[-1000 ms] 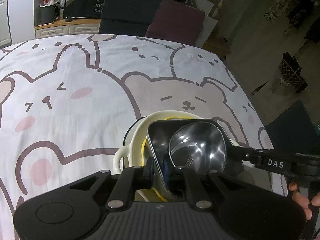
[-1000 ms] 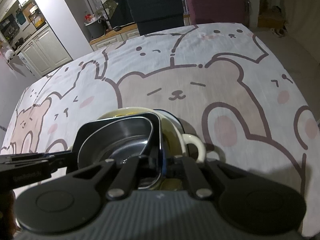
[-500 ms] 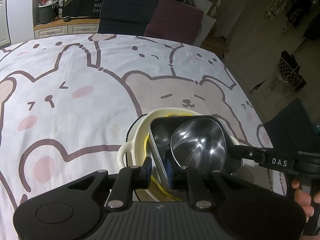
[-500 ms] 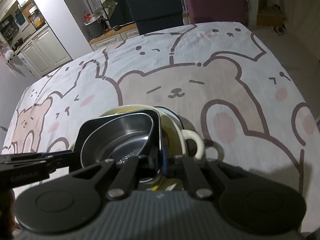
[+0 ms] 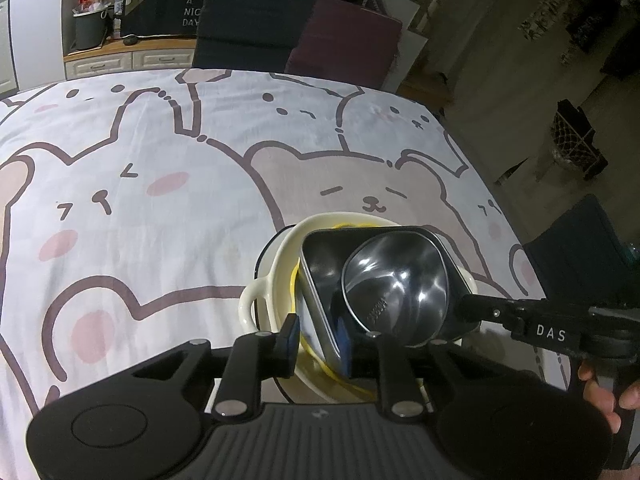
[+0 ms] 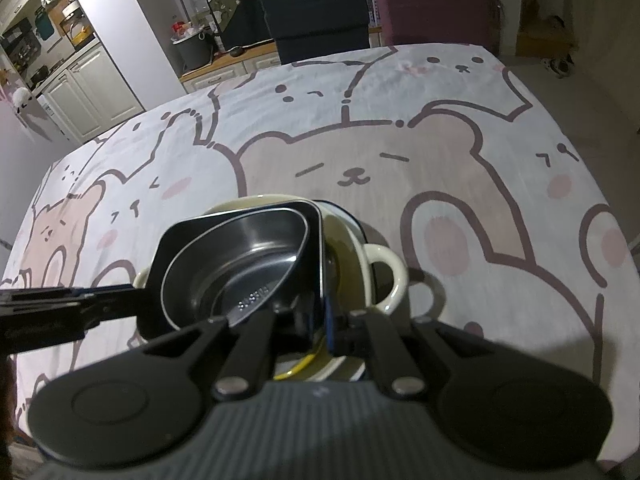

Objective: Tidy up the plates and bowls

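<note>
Left gripper (image 5: pixel 318 338) fingers have just been opening, its pads now off the steel tray (image 5: pixel 320 280). Right gripper (image 6: pixel 320 322) stays clamped on that tray, over the bear tablecloth (image 5: pixel 160 160) near two chairs (image 5: pixel 256 24).

Dim room; bear-print tablecloth (image 5: pixel 160 208); navy chair (image 6: pixel 316 12), maroon chair (image 6: pixel 432 4).

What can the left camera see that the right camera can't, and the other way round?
Only the left camera: a hand at the right edge and a net basket on the floor. Only the right camera: the kitchen's tall cupboard doors. Both: the steel bowl inside the square pan, inside the cream dish, on the bear tablecloth, with two chairs behind.
</note>
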`<state>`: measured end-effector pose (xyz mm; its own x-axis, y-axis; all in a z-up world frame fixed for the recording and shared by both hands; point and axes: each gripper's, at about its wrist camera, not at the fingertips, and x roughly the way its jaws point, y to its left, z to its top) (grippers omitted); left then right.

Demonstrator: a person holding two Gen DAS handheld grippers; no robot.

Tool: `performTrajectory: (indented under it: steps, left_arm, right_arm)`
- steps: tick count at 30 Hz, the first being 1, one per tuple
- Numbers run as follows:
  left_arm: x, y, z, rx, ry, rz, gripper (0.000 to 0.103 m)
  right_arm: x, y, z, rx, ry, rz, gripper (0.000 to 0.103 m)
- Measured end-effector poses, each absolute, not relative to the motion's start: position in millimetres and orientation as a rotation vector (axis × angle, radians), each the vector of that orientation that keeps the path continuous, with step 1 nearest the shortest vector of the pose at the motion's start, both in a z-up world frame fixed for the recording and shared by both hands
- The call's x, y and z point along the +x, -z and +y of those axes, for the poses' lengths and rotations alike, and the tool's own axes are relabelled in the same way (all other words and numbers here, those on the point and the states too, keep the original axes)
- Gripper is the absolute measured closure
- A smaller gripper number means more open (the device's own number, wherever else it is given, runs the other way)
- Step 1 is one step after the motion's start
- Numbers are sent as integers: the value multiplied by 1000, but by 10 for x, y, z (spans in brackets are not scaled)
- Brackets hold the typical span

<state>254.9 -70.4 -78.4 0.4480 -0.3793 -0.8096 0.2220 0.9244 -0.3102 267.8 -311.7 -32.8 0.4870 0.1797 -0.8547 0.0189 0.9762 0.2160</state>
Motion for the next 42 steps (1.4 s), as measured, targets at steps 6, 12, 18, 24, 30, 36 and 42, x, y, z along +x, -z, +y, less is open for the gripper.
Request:
performTrajectory:
  steps: [6,12,18,24,30,36,42]
  left_arm:
    - [2543,764,-682,-171,376,1039,77]
    - [2510,695,-670,-169,383,1025,68]
    - [2435,521,-668,-174,375,979,28]
    - [2170,182,-686,-145,350,831,0]
    - [1815,-3,-715,-117,326,747,0]
    - [1433,-102,-662,-112,254,668,0]
    - [1071,-47,-600,-125,230,624,0]
  right_arm:
    - [2675,320,-3133,218,-97,1057,95]
    - [2644,235,-3136,215,-90,1025,94]
    - [2585,96,-3134,213,-97,968,68]
    - [2409,-172,-3153,167,-97,849,27]
    - [2094,-414,-3219,124,-104,727,3]
    - [1740,-541,-3252,80,-98,646,1]
    - [1368,-541,-3236,70,-103,584,1]
